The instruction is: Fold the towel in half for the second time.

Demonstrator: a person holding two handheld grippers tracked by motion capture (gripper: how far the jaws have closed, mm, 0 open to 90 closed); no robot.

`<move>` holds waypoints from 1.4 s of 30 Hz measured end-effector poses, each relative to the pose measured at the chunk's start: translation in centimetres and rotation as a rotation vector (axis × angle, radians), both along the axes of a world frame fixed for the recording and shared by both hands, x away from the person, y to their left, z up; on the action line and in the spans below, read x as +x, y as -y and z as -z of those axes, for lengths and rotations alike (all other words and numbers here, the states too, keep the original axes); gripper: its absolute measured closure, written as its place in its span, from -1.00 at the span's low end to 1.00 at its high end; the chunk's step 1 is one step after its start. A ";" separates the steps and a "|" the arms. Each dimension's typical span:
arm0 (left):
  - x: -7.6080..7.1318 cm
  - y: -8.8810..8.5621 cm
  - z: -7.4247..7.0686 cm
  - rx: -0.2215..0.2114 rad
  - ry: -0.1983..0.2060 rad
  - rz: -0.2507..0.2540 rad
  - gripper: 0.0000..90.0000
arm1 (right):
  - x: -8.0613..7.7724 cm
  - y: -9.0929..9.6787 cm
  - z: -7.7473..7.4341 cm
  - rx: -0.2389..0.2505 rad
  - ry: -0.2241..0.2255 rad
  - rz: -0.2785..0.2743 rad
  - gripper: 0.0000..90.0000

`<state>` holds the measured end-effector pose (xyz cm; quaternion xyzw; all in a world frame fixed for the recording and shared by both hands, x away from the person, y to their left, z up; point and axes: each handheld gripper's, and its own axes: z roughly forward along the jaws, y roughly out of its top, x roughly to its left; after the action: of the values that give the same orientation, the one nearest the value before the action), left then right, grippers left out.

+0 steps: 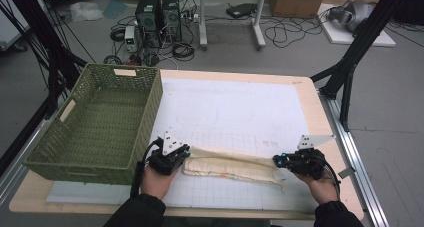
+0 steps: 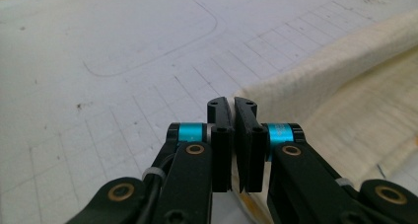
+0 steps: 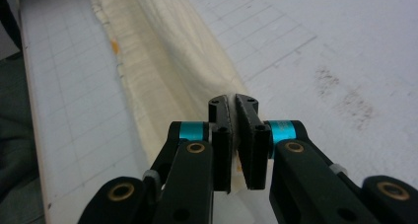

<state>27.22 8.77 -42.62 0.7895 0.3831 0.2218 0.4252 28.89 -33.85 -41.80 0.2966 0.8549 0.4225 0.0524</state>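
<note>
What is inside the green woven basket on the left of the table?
The green woven basket looks empty: its woven floor and inner walls show bare. The near wall hides a strip of floor behind it, so that strip cannot be checked.

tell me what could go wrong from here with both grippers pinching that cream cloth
1. Each hand-held gripper, left and right, clamps only a thin edge of the cream cloth, so an uneven pull could slip a corner free.
2. The cloth is stretched between them with a loose lower layer resting on the gridded mat; lifting could let the fold fall open.
3. The green woven basket stands close beside the left hand-held gripper, so a sideways swing might knock its wall.
</note>
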 end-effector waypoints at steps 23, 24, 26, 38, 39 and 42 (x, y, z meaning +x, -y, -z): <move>-2.0 -0.5 -1.2 -0.042 -0.040 0.093 0.30 | -1.8 0.0 -1.3 0.057 0.004 -0.047 0.41; -1.9 -0.5 -1.4 -0.042 -0.034 0.097 0.30 | -1.6 -0.2 -1.4 0.058 0.008 -0.049 0.42; -1.7 -0.4 -1.7 -0.045 -0.025 0.095 0.32 | -1.3 -0.7 -1.6 0.057 0.011 -0.054 0.44; -0.4 0.4 -1.6 -0.066 -0.055 0.106 0.65 | -0.7 -2.2 0.9 -0.010 -0.093 -0.106 0.72; -0.4 0.6 -1.6 -0.069 -0.055 0.104 0.65 | -0.8 -2.2 1.1 -0.016 -0.101 -0.106 0.72; -0.1 1.2 -1.2 -0.054 -0.069 0.115 0.72 | -1.1 -2.1 1.6 -0.029 -0.102 -0.110 0.72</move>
<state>27.08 7.58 -41.43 0.8056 0.3573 0.1596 0.4448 27.83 -31.76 -43.39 0.2697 0.8775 0.3964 -0.0100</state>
